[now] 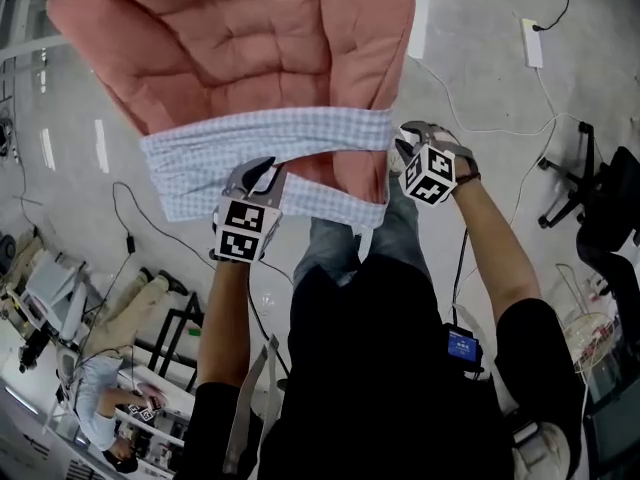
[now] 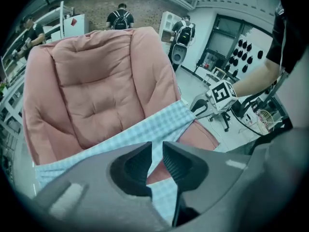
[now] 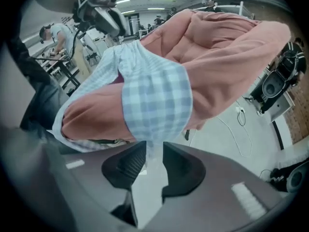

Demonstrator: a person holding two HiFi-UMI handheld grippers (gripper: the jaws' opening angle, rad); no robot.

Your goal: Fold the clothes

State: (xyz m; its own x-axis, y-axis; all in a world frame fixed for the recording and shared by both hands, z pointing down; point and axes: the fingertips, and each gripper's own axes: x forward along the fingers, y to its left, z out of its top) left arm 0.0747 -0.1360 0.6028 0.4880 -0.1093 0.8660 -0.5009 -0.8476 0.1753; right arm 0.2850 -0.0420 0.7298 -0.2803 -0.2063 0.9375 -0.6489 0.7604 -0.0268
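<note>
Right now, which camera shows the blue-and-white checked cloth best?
Head view: the blue-and-white checked cloth stretches across the pink quilted cushion, both ends visible. Left gripper view shows a slanted strip; right gripper view only a bunched part.

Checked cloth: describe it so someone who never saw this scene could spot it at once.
Start at the big pink quilted pad filling the top of the head view. Across its lower end runs the checked cloth, a pale blue-and-white band held between the left tool and right tool. It alone is thin and patterned; the pad is plain and puffy.
</note>
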